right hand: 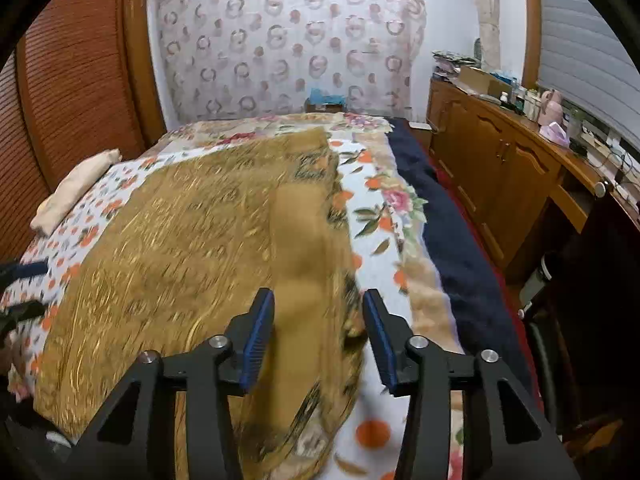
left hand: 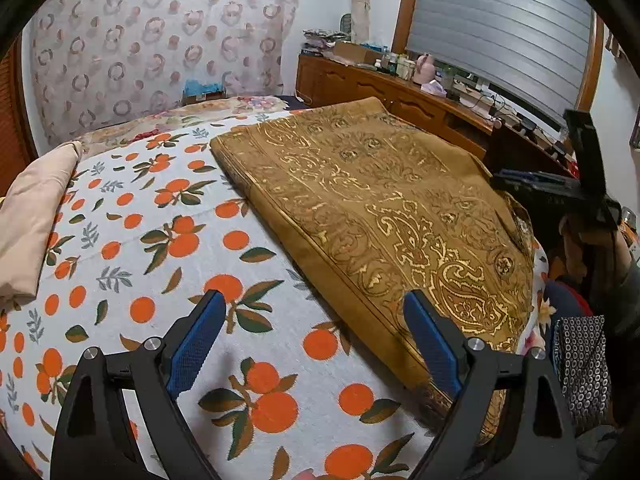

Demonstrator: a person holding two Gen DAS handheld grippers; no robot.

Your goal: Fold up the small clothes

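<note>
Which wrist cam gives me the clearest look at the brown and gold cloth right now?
The left wrist view. There the brown and gold cloth is sharp: paisley pattern and folded edge both readable, lying on the orange-print bedspread. The right wrist view shows more of it, but smeared by motion blur, with a plain strip between the open right gripper.

Left gripper [left hand: 314,334] jaws spread wide; right gripper [right hand: 319,338] jaws parted, empty.

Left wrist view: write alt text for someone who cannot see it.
The left gripper, its blue-padded fingers spread wide and holding nothing, hovers over a bed with an orange-print sheet. A folded brown cloth with gold paisley pattern lies flat on the sheet ahead and to the right. A folded beige cloth sits at the bed's left edge, and the right gripper shows at far right.
</note>
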